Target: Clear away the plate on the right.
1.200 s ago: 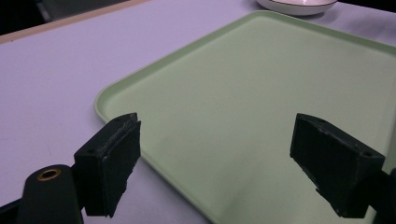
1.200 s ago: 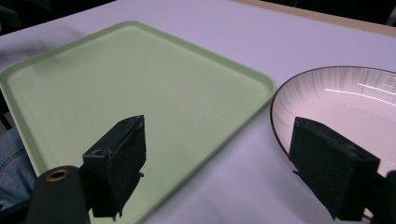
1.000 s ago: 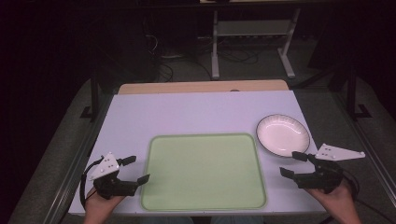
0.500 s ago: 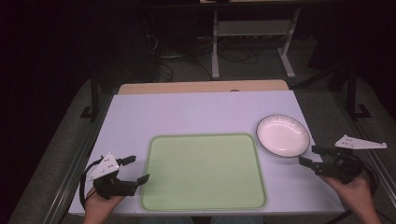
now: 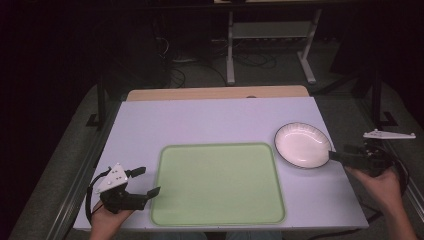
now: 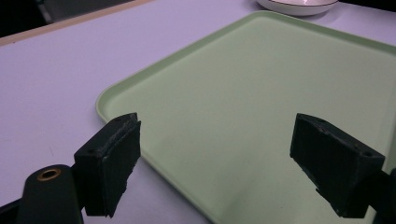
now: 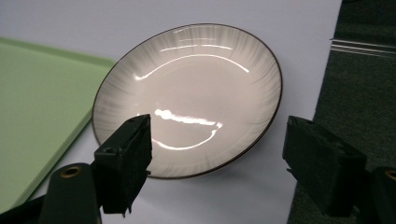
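While the left gripper (image 5: pixel 141 181) rests in place at the near left corner of the tray (image 5: pixel 218 183), jaws wide apart and holding nothing, the right gripper (image 5: pixel 336 156) has swung out from the tray's right edge to the far right side of the table (image 5: pixel 210 120). It now points at the near right rim of the plate (image 5: pixel 302 145). Its jaws have just been closing a little but remain wide, with nothing pressed between them; in the right gripper view they frame the plate's near rim (image 7: pixel 187 100) without touching it.

This suggests a rim grasp on the plate is being lined up, probably for a transfer to the tray.

Materials:
- Plate: round, shallow, glossy white, faint radial ribbing, thin dark edge line. Likely ceramic and slippery.
- Tray: pale green, matte, rectangular, rounded corners, low raised lip.
- Table: smooth pale surface.
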Motion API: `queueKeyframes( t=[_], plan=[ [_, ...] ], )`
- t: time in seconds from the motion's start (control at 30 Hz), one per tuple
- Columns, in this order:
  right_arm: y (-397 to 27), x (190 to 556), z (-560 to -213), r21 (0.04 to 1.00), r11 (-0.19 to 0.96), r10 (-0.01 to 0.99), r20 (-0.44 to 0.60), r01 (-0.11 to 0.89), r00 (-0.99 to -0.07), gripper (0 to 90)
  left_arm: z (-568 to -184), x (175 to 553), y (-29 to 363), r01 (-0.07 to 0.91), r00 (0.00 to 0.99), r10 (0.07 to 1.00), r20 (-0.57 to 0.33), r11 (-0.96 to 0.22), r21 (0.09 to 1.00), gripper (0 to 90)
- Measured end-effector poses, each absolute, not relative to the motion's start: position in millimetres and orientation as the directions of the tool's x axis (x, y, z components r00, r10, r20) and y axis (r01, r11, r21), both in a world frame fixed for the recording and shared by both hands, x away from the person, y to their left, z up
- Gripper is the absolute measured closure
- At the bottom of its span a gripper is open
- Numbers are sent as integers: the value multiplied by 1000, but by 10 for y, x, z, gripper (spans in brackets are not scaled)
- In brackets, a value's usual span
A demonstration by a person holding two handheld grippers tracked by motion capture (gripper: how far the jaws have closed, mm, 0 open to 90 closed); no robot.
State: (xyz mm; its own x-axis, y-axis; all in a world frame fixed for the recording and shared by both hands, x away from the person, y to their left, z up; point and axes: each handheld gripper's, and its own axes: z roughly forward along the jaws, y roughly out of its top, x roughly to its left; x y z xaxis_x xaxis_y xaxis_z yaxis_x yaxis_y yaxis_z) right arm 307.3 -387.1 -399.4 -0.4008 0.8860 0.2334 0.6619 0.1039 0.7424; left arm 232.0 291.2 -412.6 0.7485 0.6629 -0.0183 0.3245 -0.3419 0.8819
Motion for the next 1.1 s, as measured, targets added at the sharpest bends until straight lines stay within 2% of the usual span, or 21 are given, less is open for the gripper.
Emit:
queueKeyframes(
  t=[0.43,0.63,0.87,1.1],
  plan=[
    [-3964,3430,-4161,683,-24,898,336,730,-285,314,-4128,2325,2915,324,750,661,-17,-344,881,159],
    [-3945,3520,-4217,663,-46,900,352,748,-257,382,-4129,2326,2916,324,750,661,-18,-344,882,159],
    [-3928,3625,-4302,594,-79,891,402,801,-210,516,-4129,2328,2924,322,750,661,-18,-341,883,159],
    [-3940,3676,-4358,536,-116,894,424,836,-148,563,-4129,2327,2919,322,751,661,-17,-343,882,159]
  ],
)
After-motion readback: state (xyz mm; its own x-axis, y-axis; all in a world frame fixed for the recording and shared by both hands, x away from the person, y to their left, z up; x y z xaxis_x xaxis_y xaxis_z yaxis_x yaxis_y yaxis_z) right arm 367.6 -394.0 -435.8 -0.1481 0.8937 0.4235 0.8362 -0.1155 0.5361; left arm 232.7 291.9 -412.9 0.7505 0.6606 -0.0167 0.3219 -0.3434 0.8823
